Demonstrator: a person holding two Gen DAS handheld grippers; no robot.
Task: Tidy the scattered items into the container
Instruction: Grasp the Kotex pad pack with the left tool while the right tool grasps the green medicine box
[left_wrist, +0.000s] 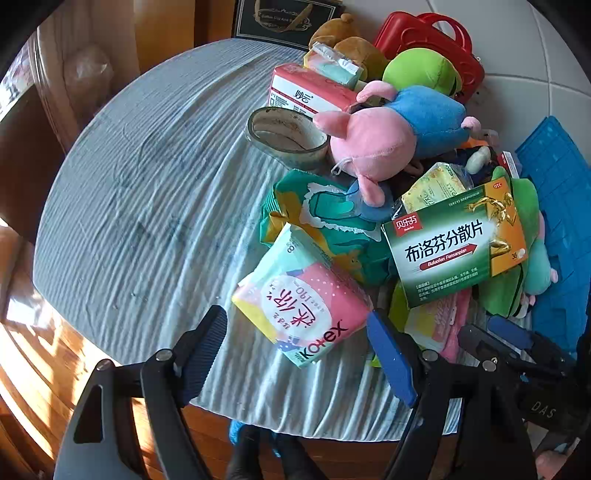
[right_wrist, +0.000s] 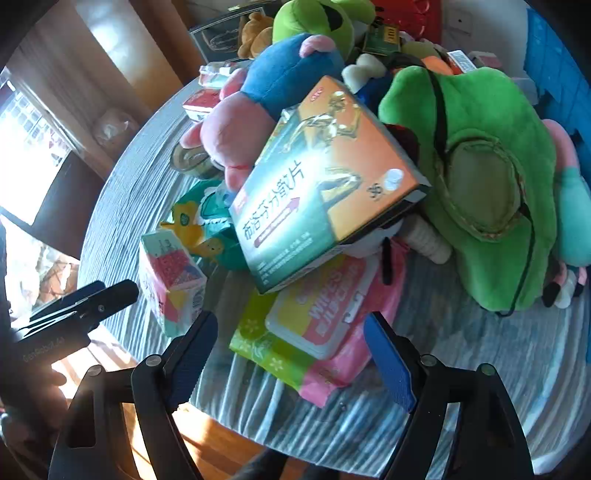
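A heap of items lies on a round table with a grey cloth (left_wrist: 147, 206). My left gripper (left_wrist: 295, 332) is open, its fingers on either side of a pink Kotex pack (left_wrist: 306, 310). My right gripper (right_wrist: 291, 343) is open around a pink wipes pack (right_wrist: 325, 314). A green medicine box (left_wrist: 454, 240) tops the pile; it also shows in the right wrist view (right_wrist: 325, 184). A pink and blue pig plush (left_wrist: 391, 136), a green plush (right_wrist: 480, 184), a tape roll (left_wrist: 288, 136) and a teal packet (left_wrist: 325, 218) lie around. A blue crate (left_wrist: 557, 221) stands at the right.
A red plastic case (left_wrist: 432, 48), a brown plush (left_wrist: 347, 37) and tissue packs (left_wrist: 306, 88) sit at the far side. A dark framed sign (left_wrist: 288, 18) stands behind. Wooden floor (left_wrist: 44, 354) shows past the table's near edge. The left gripper shows in the right wrist view (right_wrist: 85, 302).
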